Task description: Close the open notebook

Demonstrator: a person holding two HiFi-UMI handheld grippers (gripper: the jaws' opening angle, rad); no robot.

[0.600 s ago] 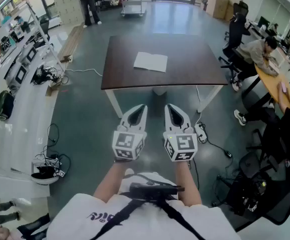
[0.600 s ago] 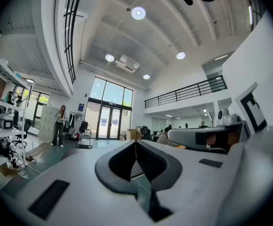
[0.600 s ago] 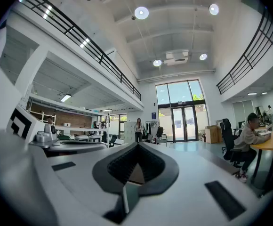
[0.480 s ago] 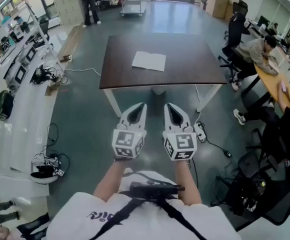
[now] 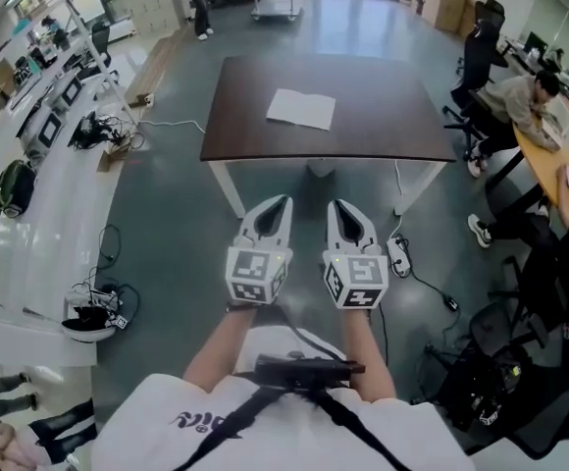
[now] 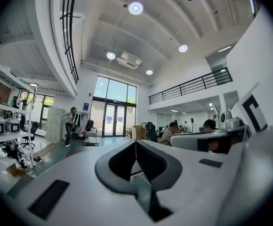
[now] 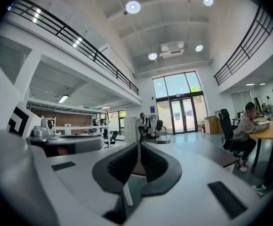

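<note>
light: bright, ceiling lamps (image 6: 135,8) | edges: fisheye-warped, dark corners | near foreground: soft

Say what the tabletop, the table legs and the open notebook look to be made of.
Tabletop: dark brown wood or wood-look laminate, with a smooth, faintly glossy sheen; grain can't be made out. Table legs: probably painted metal, plain white and slim. Notebook: paper, matte white pages lying flat and open.

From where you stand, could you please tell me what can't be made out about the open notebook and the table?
Notebook pages: head view, too small to read or to find the spine.
Notebook, gripper views: not visible; the left tool and the right tool fill each lower frame.
Table far legs: head view, hidden under the tabletop.
</note>
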